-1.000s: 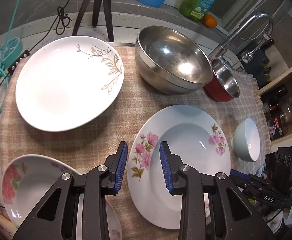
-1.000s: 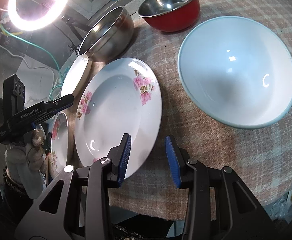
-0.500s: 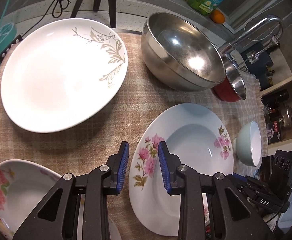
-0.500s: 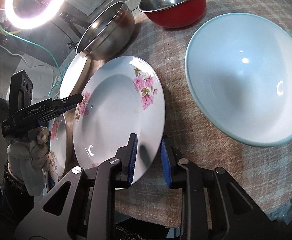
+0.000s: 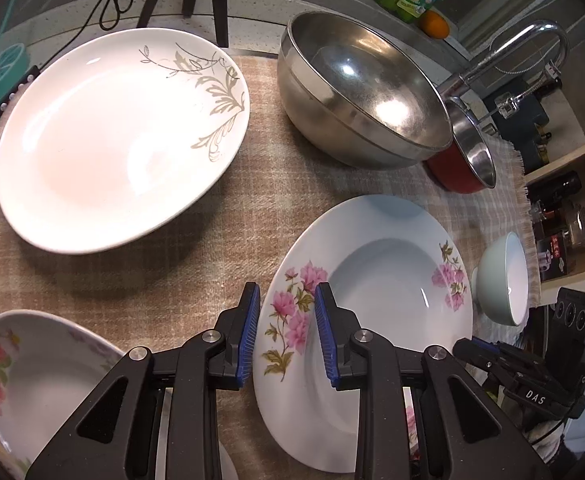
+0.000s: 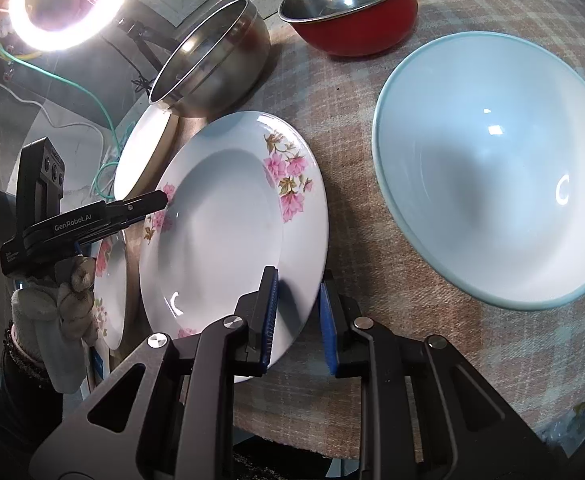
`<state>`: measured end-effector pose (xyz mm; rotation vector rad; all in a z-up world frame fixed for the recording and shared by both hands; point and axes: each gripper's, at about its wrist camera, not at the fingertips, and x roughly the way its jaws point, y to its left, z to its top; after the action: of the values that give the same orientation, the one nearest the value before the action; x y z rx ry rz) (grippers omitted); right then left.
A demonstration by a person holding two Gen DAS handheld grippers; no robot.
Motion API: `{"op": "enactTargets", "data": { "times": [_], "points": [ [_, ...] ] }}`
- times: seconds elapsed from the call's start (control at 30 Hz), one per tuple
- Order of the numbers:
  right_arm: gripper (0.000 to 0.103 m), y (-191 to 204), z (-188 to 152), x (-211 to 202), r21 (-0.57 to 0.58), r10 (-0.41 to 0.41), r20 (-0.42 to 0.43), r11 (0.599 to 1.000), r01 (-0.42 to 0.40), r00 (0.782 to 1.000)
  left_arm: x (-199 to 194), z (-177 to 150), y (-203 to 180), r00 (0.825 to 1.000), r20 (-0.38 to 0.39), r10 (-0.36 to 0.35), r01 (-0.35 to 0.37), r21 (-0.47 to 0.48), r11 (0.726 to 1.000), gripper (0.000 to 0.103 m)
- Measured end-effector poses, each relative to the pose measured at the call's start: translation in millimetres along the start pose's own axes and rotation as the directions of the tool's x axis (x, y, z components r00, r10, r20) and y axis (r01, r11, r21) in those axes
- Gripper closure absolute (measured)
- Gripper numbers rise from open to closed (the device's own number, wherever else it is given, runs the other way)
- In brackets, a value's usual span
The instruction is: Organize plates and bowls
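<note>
A white plate with pink flowers lies on the checked cloth between both grippers. My left gripper straddles its left rim, one pad outside the edge and one on the upper face, pressing on it. My right gripper holds the opposite rim near the table's front edge. Its jaws are closing, with the rim between the pads and both pads touching it. A pale blue bowl sits just right of the plate.
A big white plate with a grey leaf pattern, a steel bowl and a red bowl stand behind. Another floral plate lies front left. A faucet, a tripod and a ring light border the cloth. A gloved hand holds the left gripper.
Both pairs of jaws have narrowed onto the pink-flower plate's rims, the right one from well apart. The left gripper has edged forward over the plate's left edge.
</note>
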<state>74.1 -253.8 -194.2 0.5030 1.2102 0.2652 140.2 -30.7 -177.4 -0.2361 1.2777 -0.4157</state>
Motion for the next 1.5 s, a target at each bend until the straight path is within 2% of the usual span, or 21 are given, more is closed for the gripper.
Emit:
{"op": "enactTargets", "data": {
  "times": [0.63,0.67,0.83,0.87,1.17,1.3,1.37,1.43,1.5],
  "points": [
    [0.081,-8,-11,-6,-0.053,-0.014,-0.038,0.999,0.012,0.999,-12,-43,-9,1.0,-0.009,0.028,-0.028,-0.044,0.999,0.077],
    [0.081,-8,-12,-7,-0.055,-0.015,-0.038,0.998,0.013,0.999,-13,-46,-10,0.999,0.017,0.045,-0.044,-0.047,0.998,0.077],
    [0.081,-7,-13,-6,-0.065,-0.015,-0.04,0.998,0.012,0.999,-17,-58,-11,0.999,0.019,0.051,-0.05,-0.062,0.997,0.077],
    [0.081,-7,-13,-7,-0.068,-0.015,-0.04,0.998,0.012,0.999,-17,-60,-11,0.997,0.045,0.059,-0.056,-0.064,0.996,0.077],
    [0.079,-4,-13,-4,-0.092,-0.028,-0.043,0.996,0.024,0.999,-18,-67,-10,0.997,0.046,0.069,-0.066,-0.065,0.996,0.077],
    [0.078,1,-15,-5,-0.12,-0.061,-0.036,0.991,0.056,0.998,-20,-68,-12,0.996,0.05,0.073,-0.07,-0.061,0.996,0.077],
    [0.063,3,-16,-8,-0.129,-0.073,-0.026,0.989,0.069,0.997,-21,-68,-13,0.995,0.057,0.076,-0.073,-0.056,0.996,0.077],
    [0.056,3,-16,-12,-0.135,-0.079,-0.016,0.988,0.076,0.997,-24,-69,-14,0.994,0.067,0.084,-0.08,-0.051,0.995,0.077],
    [0.055,4,-17,-18,-0.149,-0.096,0.002,0.984,0.095,0.995,-27,-69,-15,0.993,0.079,0.091,-0.088,-0.047,0.995,0.076]
  ]
}}
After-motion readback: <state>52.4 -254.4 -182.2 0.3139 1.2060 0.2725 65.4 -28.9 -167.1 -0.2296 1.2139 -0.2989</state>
